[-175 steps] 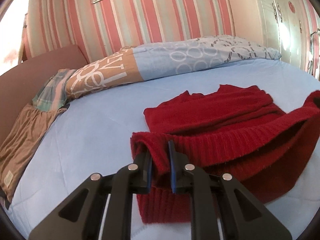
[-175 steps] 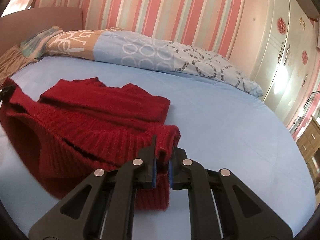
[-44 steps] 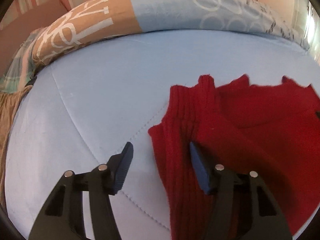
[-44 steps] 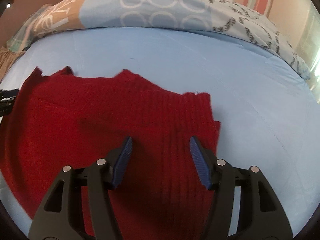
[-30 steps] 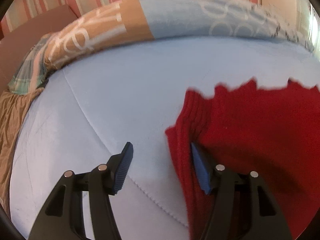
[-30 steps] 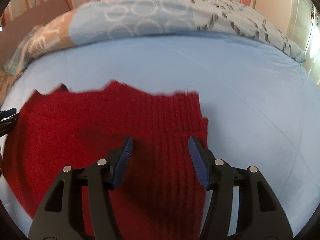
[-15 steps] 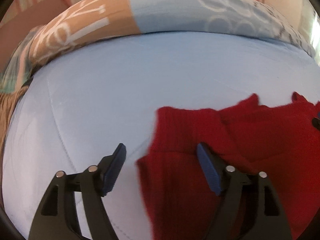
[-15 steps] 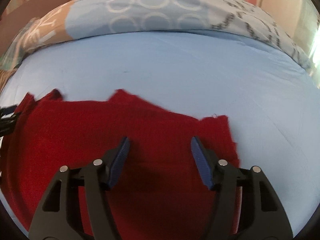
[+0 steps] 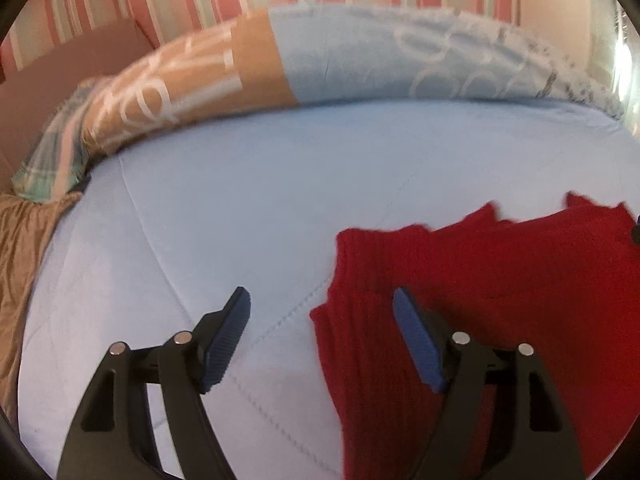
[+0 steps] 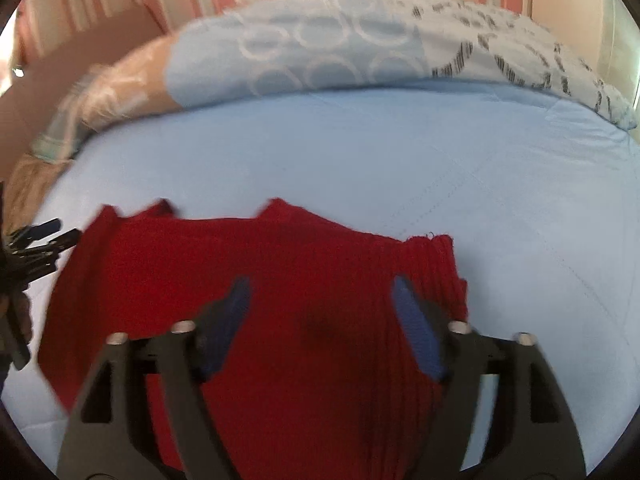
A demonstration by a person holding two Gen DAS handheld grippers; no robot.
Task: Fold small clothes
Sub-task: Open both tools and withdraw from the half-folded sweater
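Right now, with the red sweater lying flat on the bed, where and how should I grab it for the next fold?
Probably the ribbed corners. The red knit sweater lies flat on the blue bedsheet, its ribbed band forming raised edges at the left and the right. Come from each outer side, low along the sheet, one finger under the edge, one on top.

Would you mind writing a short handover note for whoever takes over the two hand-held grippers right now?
Left hand-held gripper: open, jaws have just been opening, holding nothing; it hangs over the left edge of the red sweater.
Right hand-held gripper: open, jaws have just been opening, holding nothing; it is above the sweater's right side.
The sweater lies on the blue bed sheet, folded over on itself, ribbed edge at each side. A rolled duvet lies behind.
Done: first fold laid down and released.
Left: judge whether another fold is needed, then tidy the edges.
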